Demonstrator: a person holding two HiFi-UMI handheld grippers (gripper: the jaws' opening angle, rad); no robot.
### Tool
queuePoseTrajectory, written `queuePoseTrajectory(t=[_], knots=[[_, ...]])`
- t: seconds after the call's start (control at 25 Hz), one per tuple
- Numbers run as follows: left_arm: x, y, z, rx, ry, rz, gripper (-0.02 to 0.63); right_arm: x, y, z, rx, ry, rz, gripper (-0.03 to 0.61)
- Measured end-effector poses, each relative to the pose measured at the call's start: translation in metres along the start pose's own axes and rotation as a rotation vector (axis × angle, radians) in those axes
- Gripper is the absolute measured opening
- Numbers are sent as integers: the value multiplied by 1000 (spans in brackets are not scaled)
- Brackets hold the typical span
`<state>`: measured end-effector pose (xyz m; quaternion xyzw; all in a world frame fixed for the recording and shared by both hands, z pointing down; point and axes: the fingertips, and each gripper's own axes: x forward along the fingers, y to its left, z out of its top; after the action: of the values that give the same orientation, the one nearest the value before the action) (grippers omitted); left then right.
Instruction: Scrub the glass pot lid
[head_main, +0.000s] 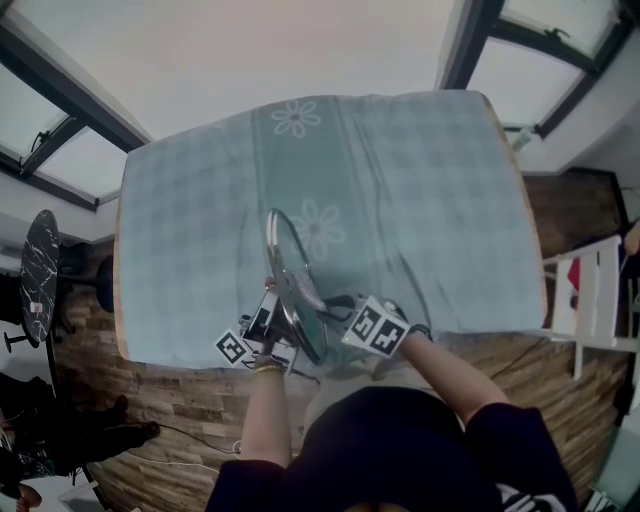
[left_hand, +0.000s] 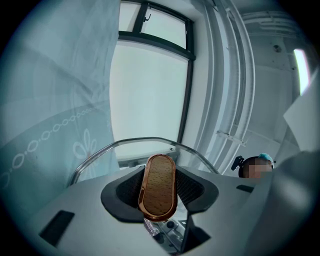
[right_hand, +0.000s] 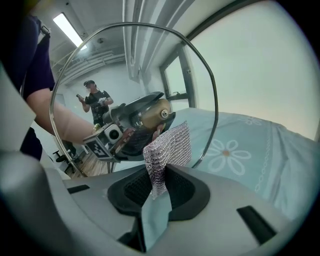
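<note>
So your left gripper (left_hand: 160, 196) has its jaws clamped on the handle (left_hand: 159, 175) of the glass pot lid (head_main: 288, 272). It's a wood-faced oval with a coppery rim, and the jaws sit fairly wide because the handle fills the gap. You're holding the lid up on edge over the near part of the surface (head_main: 539, 290), around 6 o'clock in the head view, with its rim running roughly from 12 to 6. I can't tell if the bottom of the rim touches anything.

Your right gripper (right_hand: 159, 189) has its jaws pinched narrow on a scrub cloth (right_hand: 169, 149), silvery mesh on one side and teal on the other. The mesh end sticks up out of the jaws toward the glass. It's on the opposite face from the handle, since you can see the left gripper through the lid in the right gripper view. Whether the mesh is actually pressing on the glass, I can't say.

The surface is covered by a pale teal checked tablecloth (head_main: 430, 200) with white daisy prints. Around it there's a wood floor (head_main: 170, 400), a white chair (head_main: 595, 290) at 3 o'clock, a dark round table (head_main: 40, 275) at 9 o'clock, and big dark-framed windows (head_main: 45, 140) at 10 and 2. A person (right_hand: 95, 102) stands well back in the room, seen through the glass
</note>
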<state>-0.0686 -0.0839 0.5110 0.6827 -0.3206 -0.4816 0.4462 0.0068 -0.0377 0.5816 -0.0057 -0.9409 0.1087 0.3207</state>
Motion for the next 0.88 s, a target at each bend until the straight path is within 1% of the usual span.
queuePoseTrajectory(t=[0.36, 0.88], knots=[[-2, 0, 4, -21, -16, -4, 172, -15, 32, -5, -1, 12, 20, 74], [-1, 0, 4, -26, -4, -8, 173, -44, 73, -6, 16, -19, 53, 74]])
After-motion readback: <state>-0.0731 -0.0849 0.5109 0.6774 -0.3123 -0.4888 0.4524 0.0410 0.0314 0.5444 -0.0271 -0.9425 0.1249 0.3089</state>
